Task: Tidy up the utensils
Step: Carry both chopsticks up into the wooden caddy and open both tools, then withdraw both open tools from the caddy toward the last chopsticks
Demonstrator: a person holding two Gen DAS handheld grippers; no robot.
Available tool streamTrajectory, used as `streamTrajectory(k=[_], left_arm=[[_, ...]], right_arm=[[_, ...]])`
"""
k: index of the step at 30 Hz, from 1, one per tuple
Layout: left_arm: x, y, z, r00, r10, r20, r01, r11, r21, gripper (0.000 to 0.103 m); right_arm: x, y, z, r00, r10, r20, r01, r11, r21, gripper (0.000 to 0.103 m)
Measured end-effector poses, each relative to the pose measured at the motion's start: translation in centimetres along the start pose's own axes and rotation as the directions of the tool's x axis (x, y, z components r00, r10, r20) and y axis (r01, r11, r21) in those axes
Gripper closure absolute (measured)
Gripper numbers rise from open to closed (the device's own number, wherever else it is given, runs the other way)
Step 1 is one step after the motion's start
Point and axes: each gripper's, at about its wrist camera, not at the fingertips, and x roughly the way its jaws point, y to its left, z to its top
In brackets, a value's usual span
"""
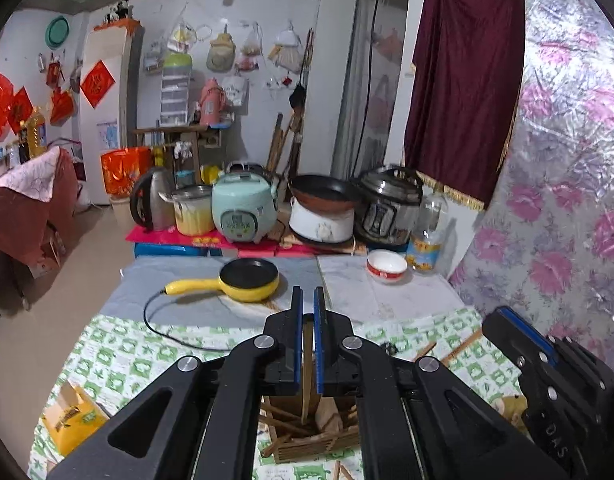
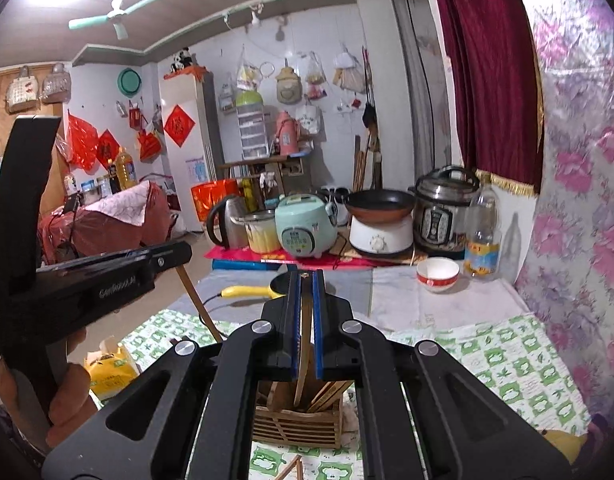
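In the left wrist view my left gripper [image 1: 307, 292] is shut on a thin wooden utensil [image 1: 307, 360], whose lower end hangs over a slatted wooden holder [image 1: 307, 440] with several wooden utensils in it. My right gripper [image 1: 523, 336] shows at the right edge there. In the right wrist view my right gripper [image 2: 306, 274] is shut on a slim, slightly curved wooden utensil [image 2: 305, 340] above the same wooden holder [image 2: 299, 424]. The left gripper's body [image 2: 87, 280] is at the left, held by a hand [image 2: 67, 392], with a wooden stick [image 2: 197, 304] slanting down from it.
Loose chopsticks [image 1: 463, 346] lie on the green-checked cloth [image 1: 127, 360]. Beyond are a yellow electric pan [image 1: 249, 280] with its cord, a white bowl [image 1: 387, 266] and a plastic bottle [image 1: 427, 232]. A yellow packet [image 1: 71, 420] sits front left. Cookers line the back; a floral wall closes the right.
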Motion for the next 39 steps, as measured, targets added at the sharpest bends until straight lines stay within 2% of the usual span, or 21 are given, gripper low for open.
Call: streamTrajectory(k=[2, 4, 6, 8, 13, 19, 31, 39], left_arm=[[0.8, 0.3, -0.9, 0.999, -0.013, -0.038, 0.013, 1.0, -0.001, 0.092], [0.9, 0.7, -1.5, 0.998, -0.01, -0.056, 0.01, 1.0, -0.004, 0.048], [0.1, 1.2, -1.9, 0.999, 0.034, -0.028, -0.034, 0.999, -0.006, 0.039], [-0.4, 1.5, -2.0, 0.998, 0.049, -0.028, -0.049, 0.999, 0.004, 0.039], [-2.4, 2.1, -2.3, 0.997, 0.073, -0.023, -0.073, 0.997, -0.009, 0.024], [-5.5, 1.8, -2.8, 0.994, 0.106, 0.003, -0.106, 0.994, -0.004, 0.015], [-13.9, -0.4, -3.4, 0.987, 0.132, 0.091, -0.134, 0.991, 0.018, 0.008], [-19.1, -2.2, -4.2, 0.977, 0.156, 0.145, -0.164, 0.985, 0.047, 0.006]], right_arm=[[0.8, -0.1, -0.4, 0.999, 0.007, -0.033, -0.007, 1.0, 0.001, 0.093], [1.1, -0.1, -0.6, 0.999, 0.002, -0.04, -0.002, 1.0, 0.012, 0.089], [0.9, -0.2, -0.6, 0.999, -0.006, -0.039, 0.006, 1.0, 0.012, 0.089], [0.4, -0.3, -0.6, 0.999, -0.013, -0.036, 0.014, 1.0, 0.01, 0.089], [-1.4, -0.4, -0.5, 1.0, -0.02, -0.024, 0.02, 1.0, 0.018, 0.086], [-4.3, -0.2, -0.3, 1.0, -0.023, -0.007, 0.023, 1.0, 0.015, 0.079], [-12.6, 1.5, 0.2, 0.997, -0.004, 0.078, 0.006, 1.0, -0.021, 0.07], [-18.0, 2.6, 0.2, 0.99, -0.001, 0.143, 0.006, 0.999, -0.035, 0.058]])
